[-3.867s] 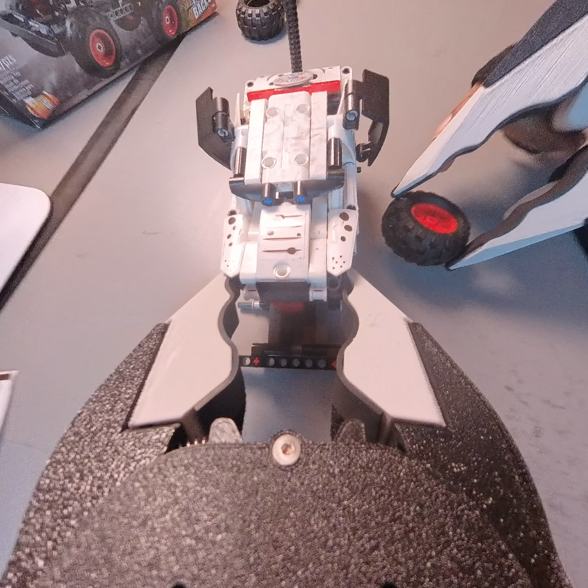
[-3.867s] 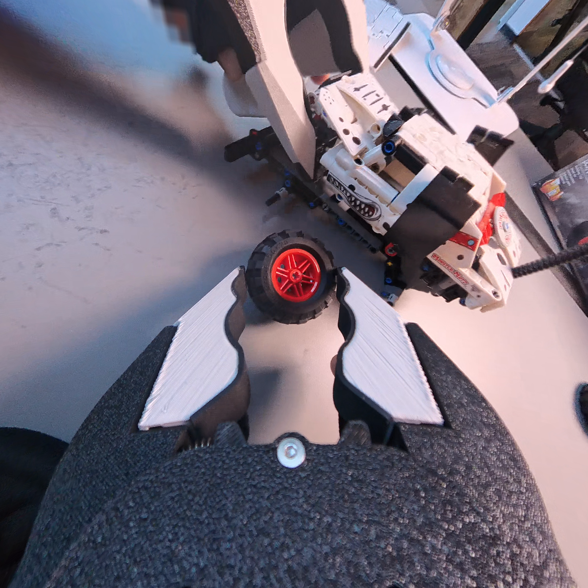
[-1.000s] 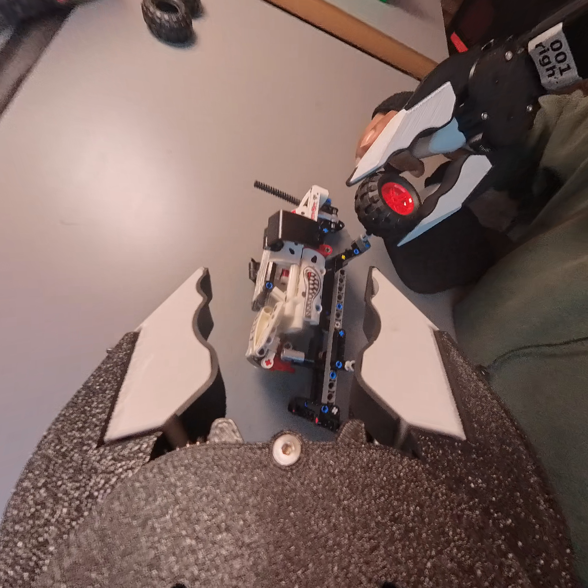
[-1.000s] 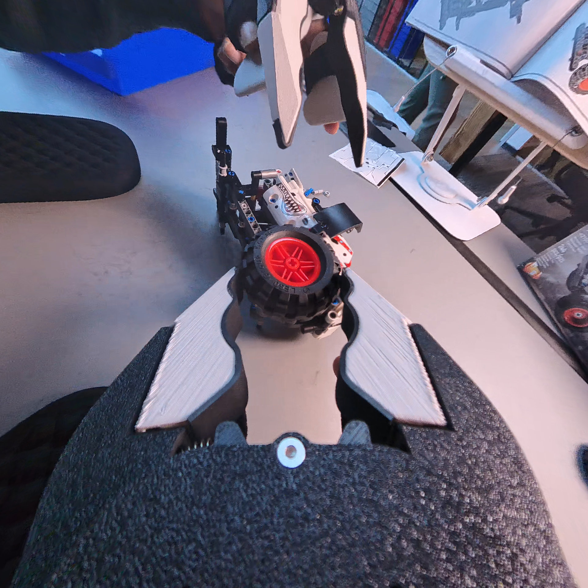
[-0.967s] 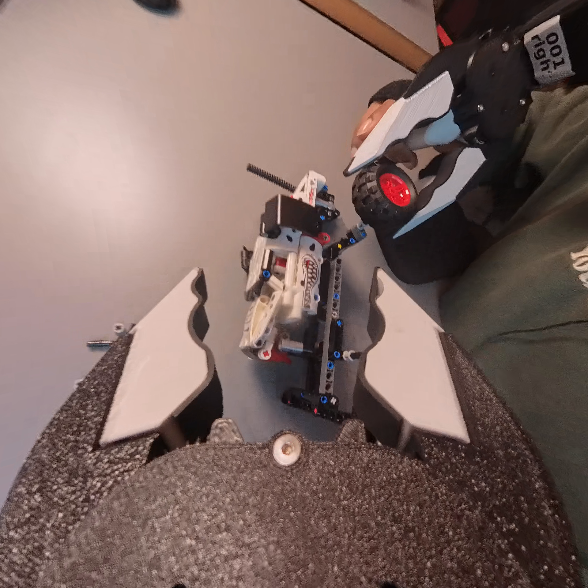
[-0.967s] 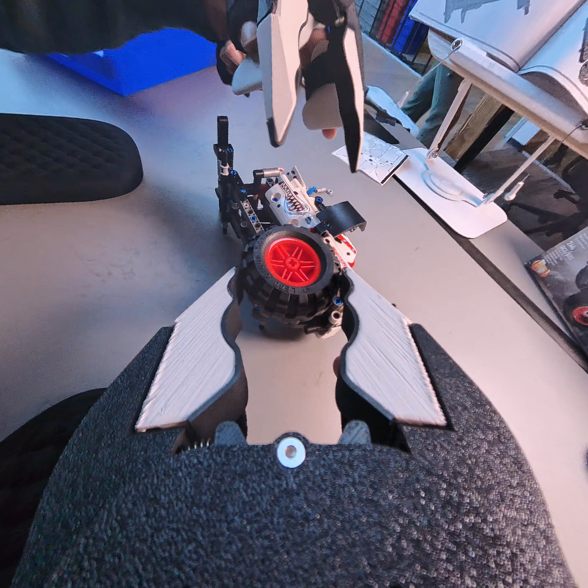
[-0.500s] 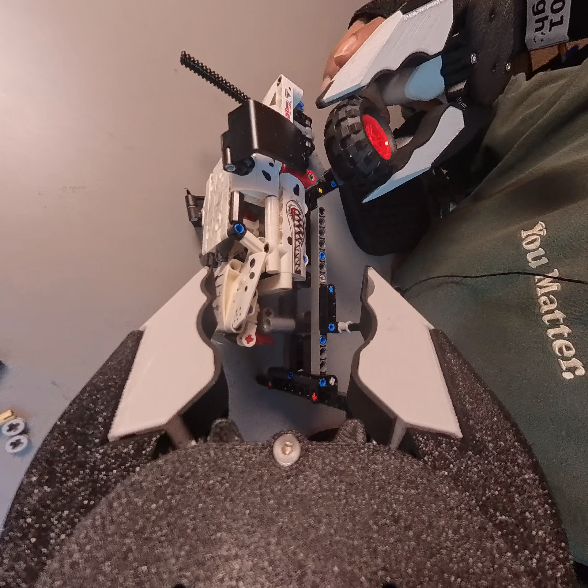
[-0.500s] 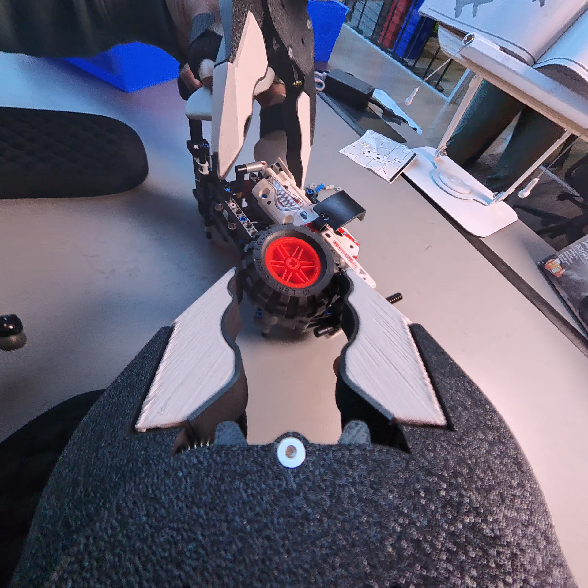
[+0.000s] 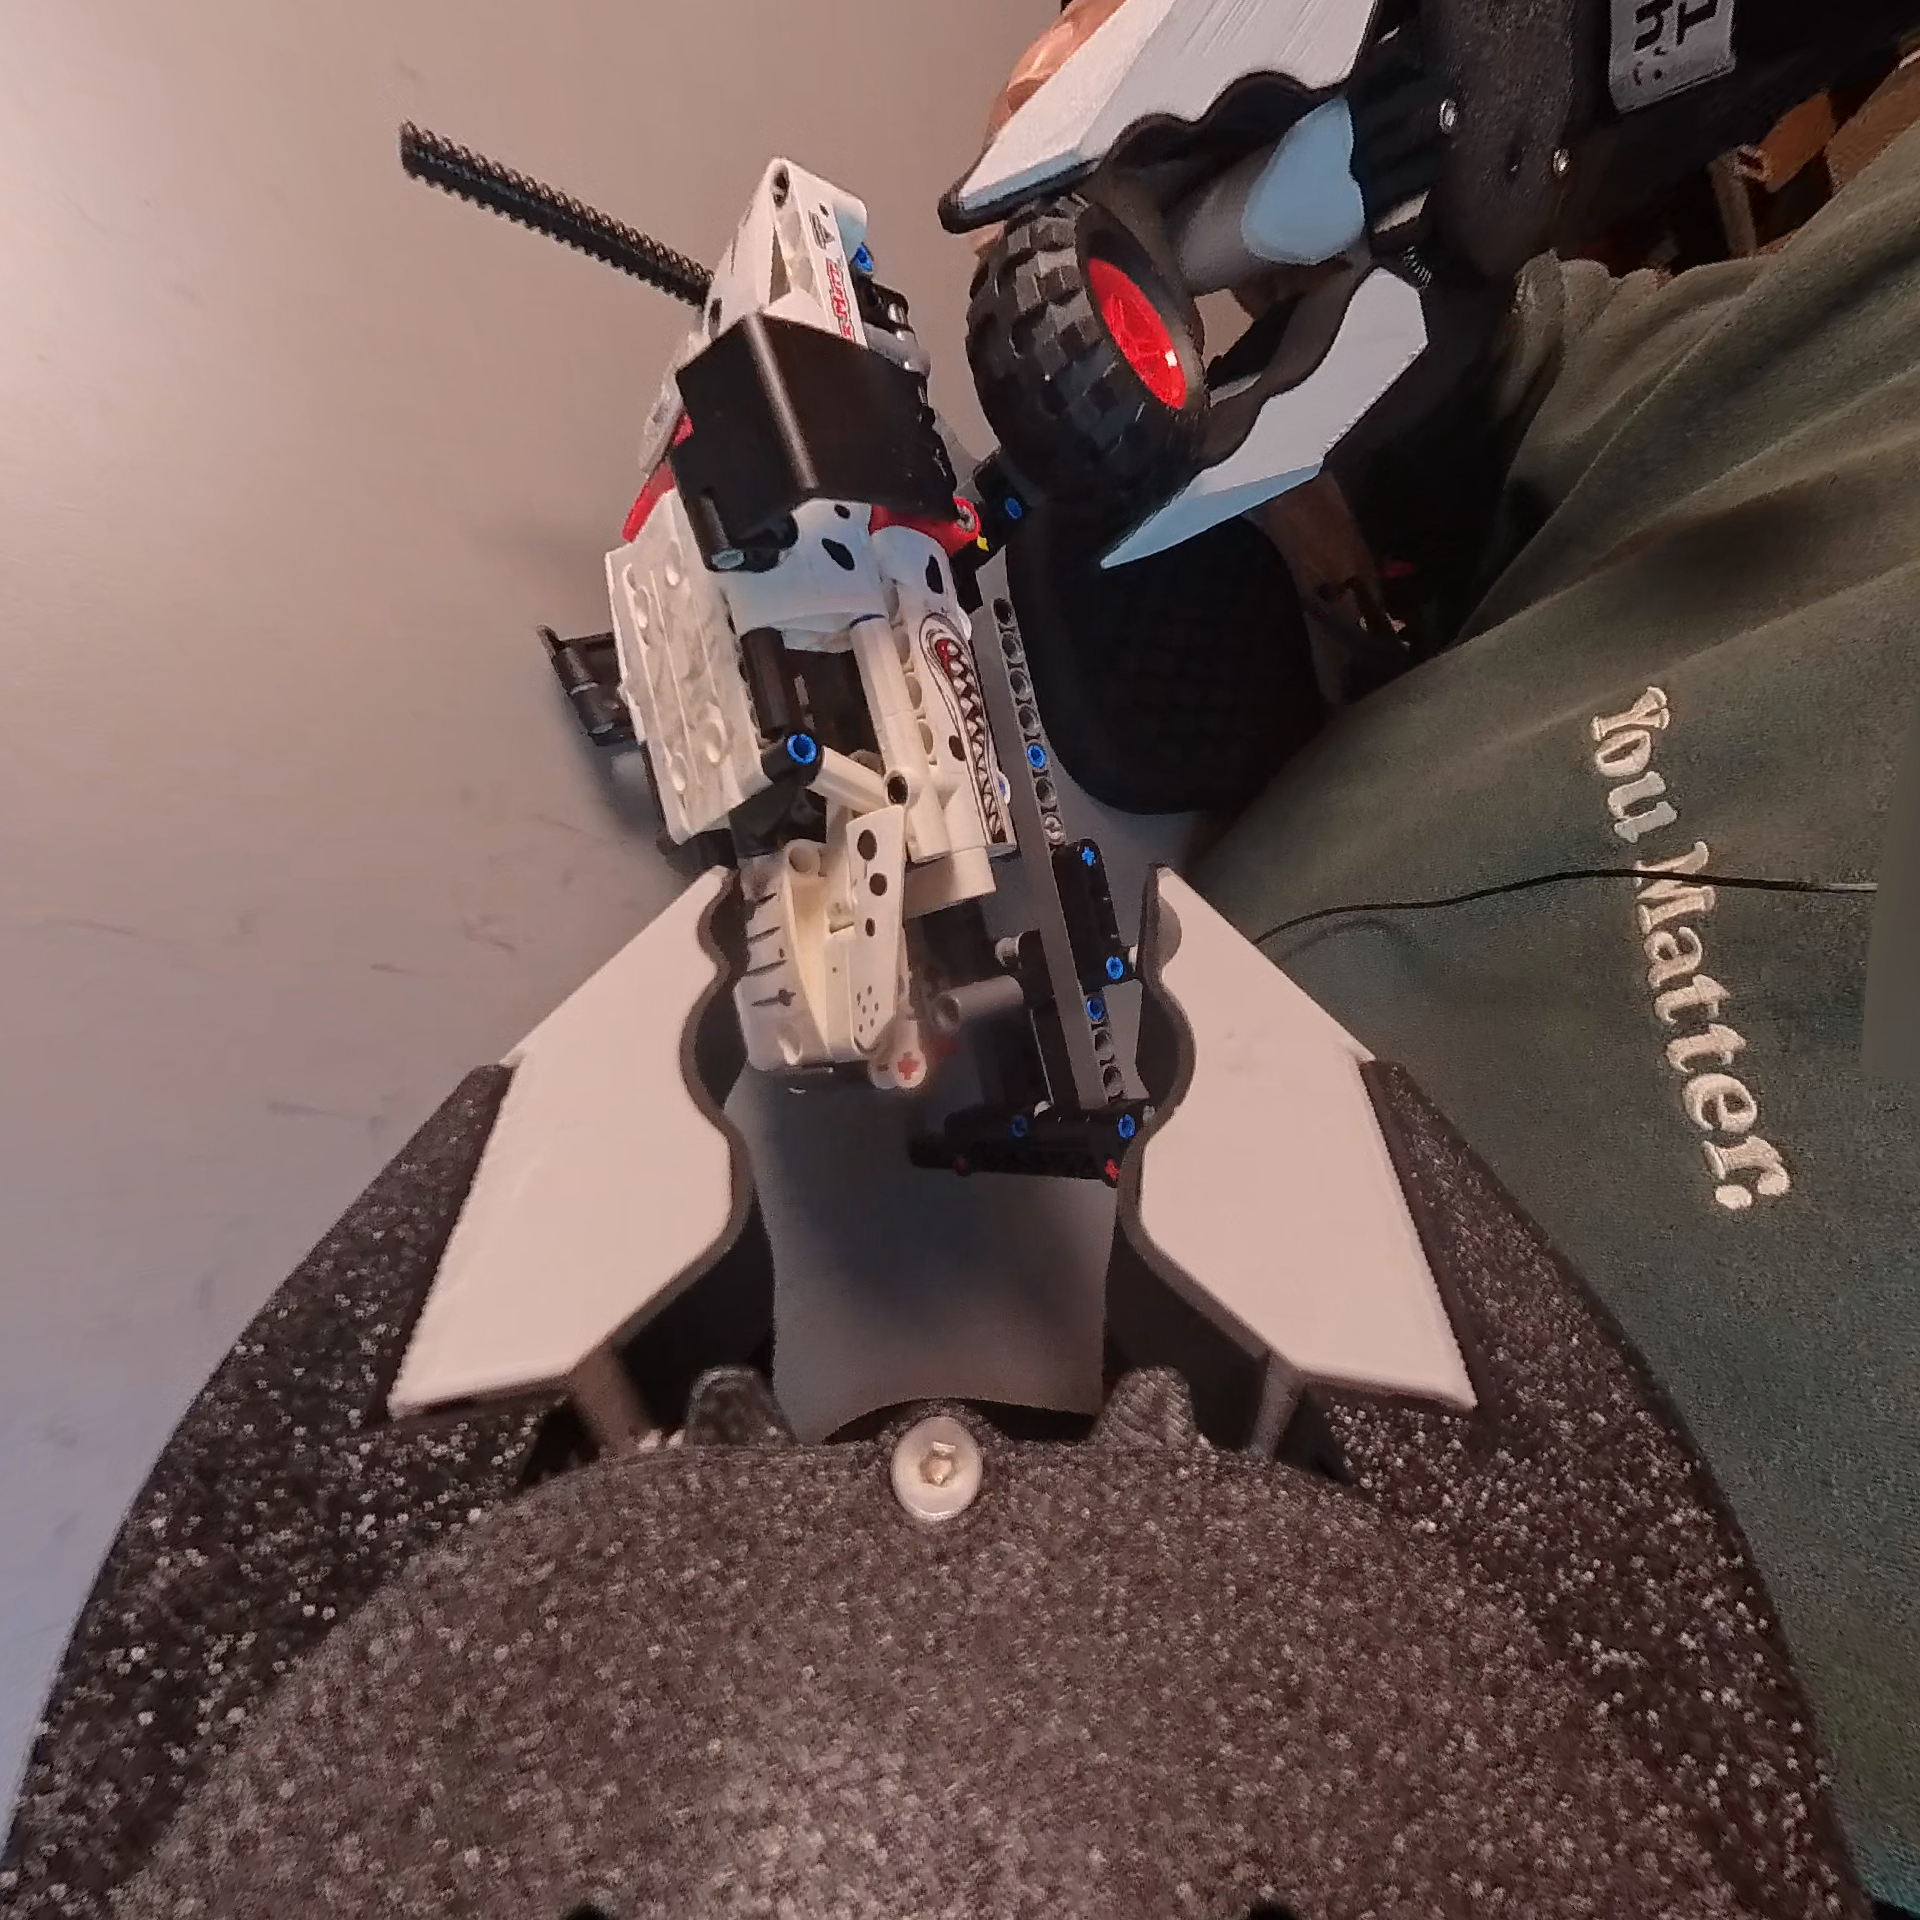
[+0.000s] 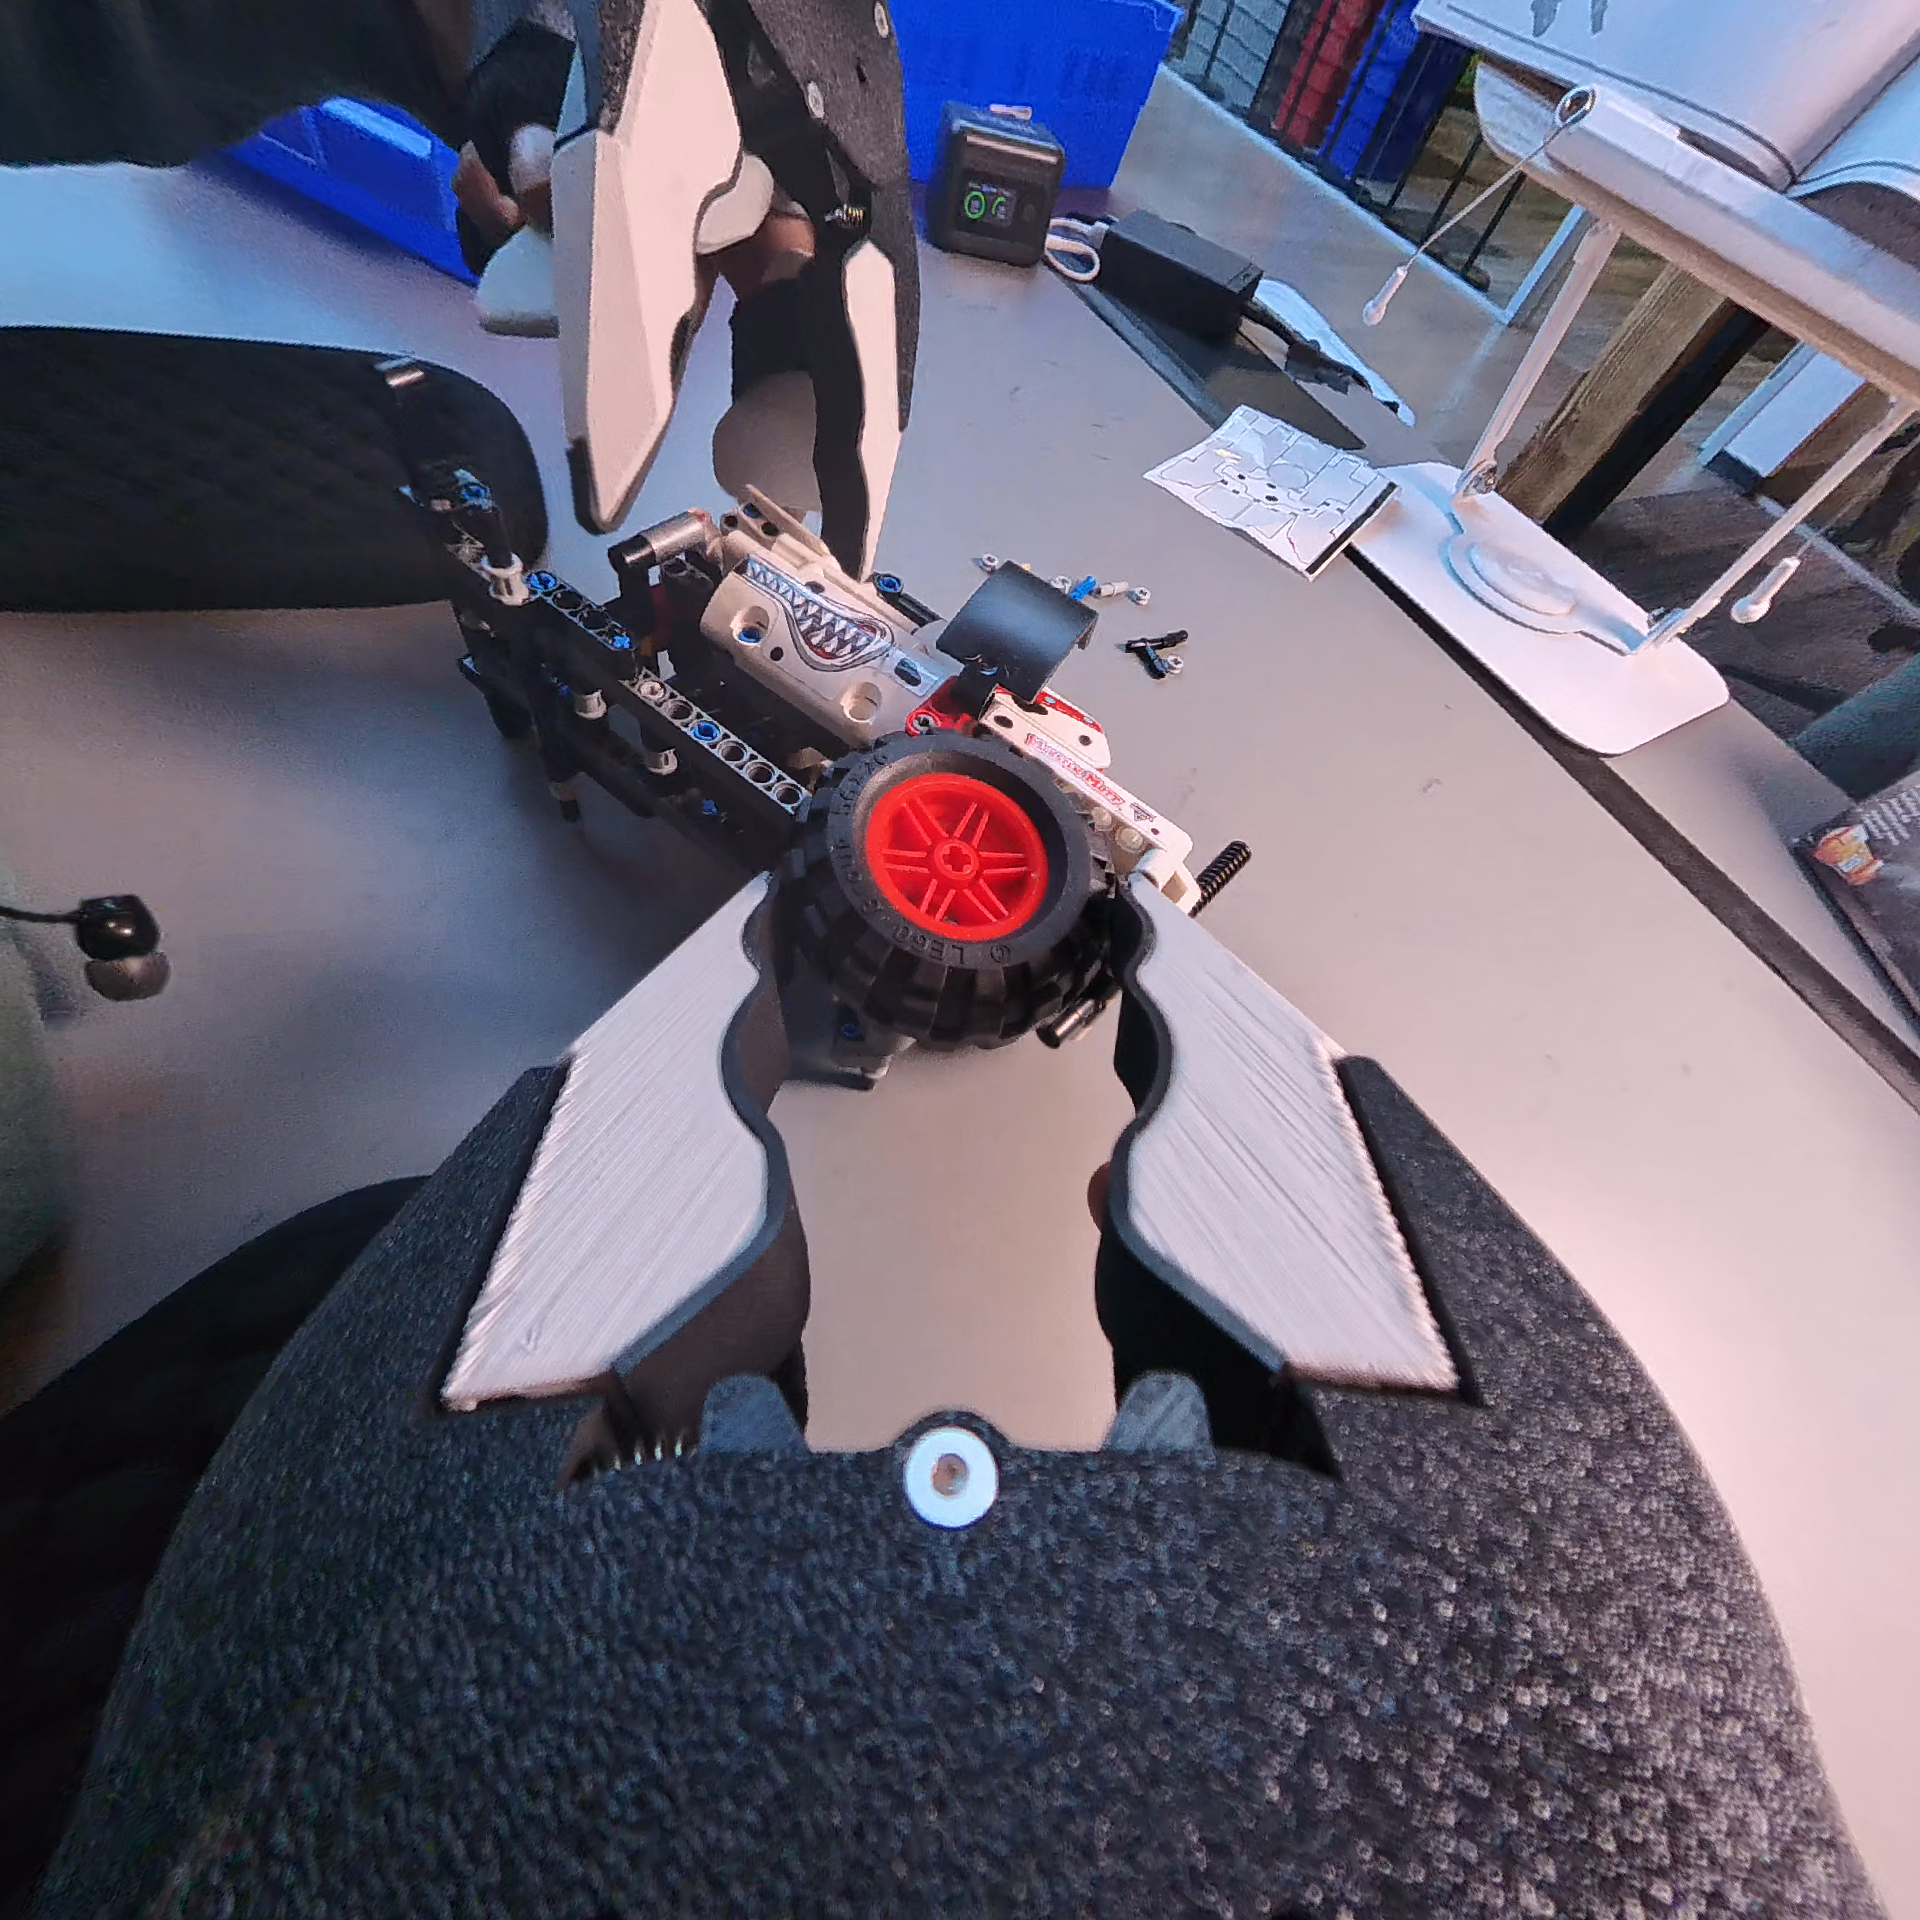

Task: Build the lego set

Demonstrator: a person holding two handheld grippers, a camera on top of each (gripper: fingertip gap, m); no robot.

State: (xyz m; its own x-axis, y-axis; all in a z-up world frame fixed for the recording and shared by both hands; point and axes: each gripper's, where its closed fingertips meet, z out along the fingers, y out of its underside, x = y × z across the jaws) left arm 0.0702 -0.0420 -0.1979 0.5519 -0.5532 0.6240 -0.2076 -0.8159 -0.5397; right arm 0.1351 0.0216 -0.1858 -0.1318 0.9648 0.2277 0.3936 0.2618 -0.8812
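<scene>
A white and black lego truck (image 9: 831, 665) lies on its side on the grey table (image 9: 260, 623), its black chassis beam facing the person. My left gripper (image 9: 940, 904) is shut on the truck's front end, one finger on the white bodywork and one on the chassis beam. My right gripper (image 10: 945, 904) is shut on a black wheel with a red hub (image 10: 956, 862) and holds it against the rear of the truck (image 10: 790, 634). The wheel (image 9: 1091, 343) and right gripper (image 9: 1049, 364) also show at the top of the left wrist view.
Small loose pins (image 10: 1101, 592) and a sticker sheet (image 10: 1278, 488) lie beyond the truck. A white stand base (image 10: 1538, 613), a black adapter (image 10: 1174, 270) and a blue bin (image 10: 1029, 62) are farther back. A black cushion (image 10: 208, 468) is at left. The person's green sleeve (image 9: 1558, 831) borders the table.
My left gripper came down from above the truck and closed on its front end. My right gripper brought the wheel up against the truck's rear side.
</scene>
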